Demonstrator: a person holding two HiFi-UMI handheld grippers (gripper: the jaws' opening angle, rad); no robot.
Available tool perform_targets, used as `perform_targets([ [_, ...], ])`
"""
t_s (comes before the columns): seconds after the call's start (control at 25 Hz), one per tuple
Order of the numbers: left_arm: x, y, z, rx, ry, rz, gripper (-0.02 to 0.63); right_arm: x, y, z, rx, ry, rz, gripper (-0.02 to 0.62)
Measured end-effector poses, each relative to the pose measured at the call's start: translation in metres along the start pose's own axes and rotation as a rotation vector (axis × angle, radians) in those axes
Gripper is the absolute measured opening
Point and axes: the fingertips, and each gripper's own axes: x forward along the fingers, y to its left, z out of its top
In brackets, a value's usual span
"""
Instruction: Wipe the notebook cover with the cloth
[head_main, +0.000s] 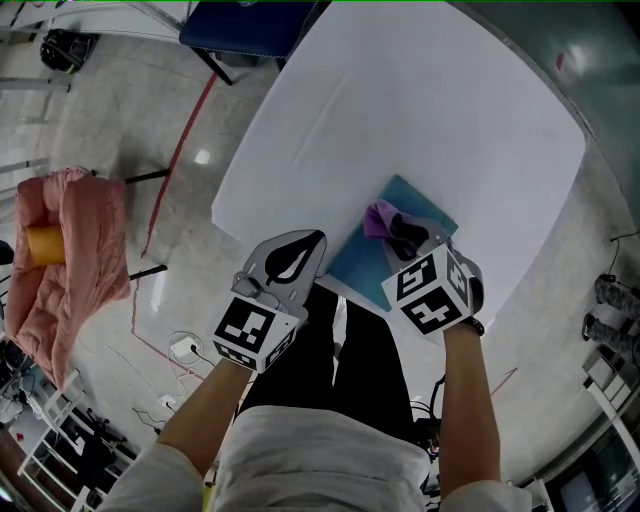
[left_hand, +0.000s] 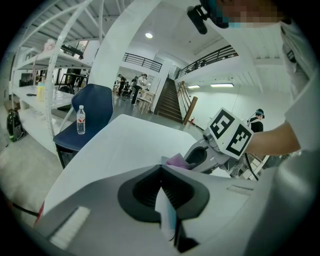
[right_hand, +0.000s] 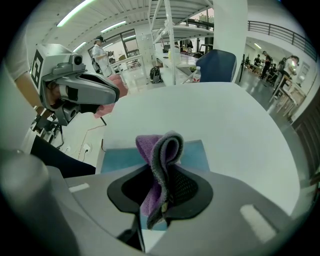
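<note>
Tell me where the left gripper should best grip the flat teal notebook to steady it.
Probably the near left corner of the teal notebook, approached from the left. It lies flat and askew at the white table's near edge, so only an edge there offers a pinch, and the right gripper, shut on the purple-grey cloth, covers its middle and right.
</note>
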Motion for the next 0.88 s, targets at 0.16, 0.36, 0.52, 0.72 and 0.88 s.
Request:
perform_targets([
  [0.16, -0.004, -0.004, -0.002, 0.003, -0.004, -0.002, 0.002, 0.000, 0.010, -0.002, 0.000, -0.005, 0.003, 0.112],
  [0.36, -0.008, -0.007, -0.005, 0.005, -0.006, -0.002, 0.000, 0.001, 0.019, -0.003, -0.005, -0.006, 0.012, 0.112],
  [0.52, -0.013, -0.007, -0.007, 0.006, -0.009, 0.001, 0.001, 0.003, 0.030, -0.003, -0.012, -0.002, 0.022, 0.112],
  [0.72, -0.020, -0.011, -0.009, 0.007, -0.014, 0.001, 0.002, 0.002, 0.046, -0.006, -0.026, 0.007, 0.039, 0.112],
  [0.88, -0.023, -0.013, -0.012, 0.005, -0.017, 0.001, 0.000, 0.003, 0.057, -0.007, -0.031, 0.010, 0.048, 0.112],
])
